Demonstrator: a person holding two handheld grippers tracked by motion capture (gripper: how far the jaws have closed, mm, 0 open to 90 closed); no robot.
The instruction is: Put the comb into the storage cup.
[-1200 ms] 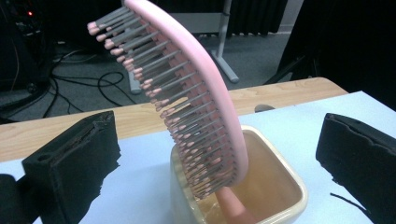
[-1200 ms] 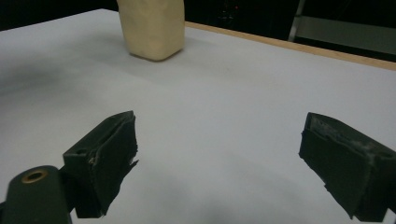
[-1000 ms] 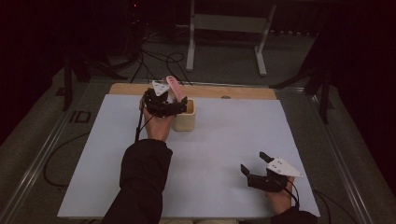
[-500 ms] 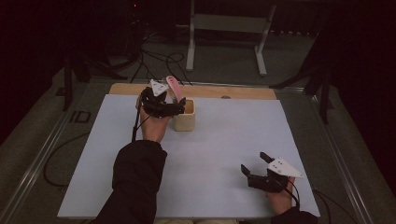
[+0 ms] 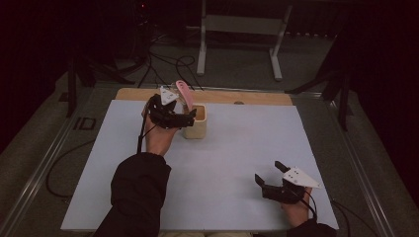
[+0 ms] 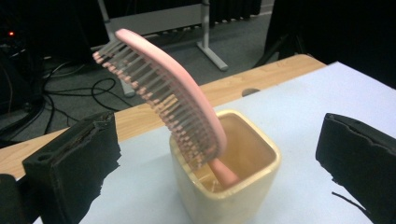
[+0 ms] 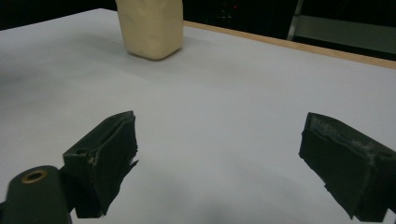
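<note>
Little differs from a second ago: the left gripper stays beside the cup at the far side of the table, the sleeved forearm has drawn slightly nearer the table's near edge, and the right gripper has not moved from the near right corner. One pale yellow square cup stands upright on the white table cover, and one pink comb stands in it, handle down in the cup, its toothed head leaning out over the rim toward the far left. The left gripper's jaws are spread wide, one on each side of the cup and touching neither the cup nor the comb, so the comb stands free between and just beyond them. The right gripper is likewise released, its jaws wide apart over bare cover, holding nothing, with the cup well apart from it toward the far side. Beyond the cover runs a wooden strip of tabletop.
</note>
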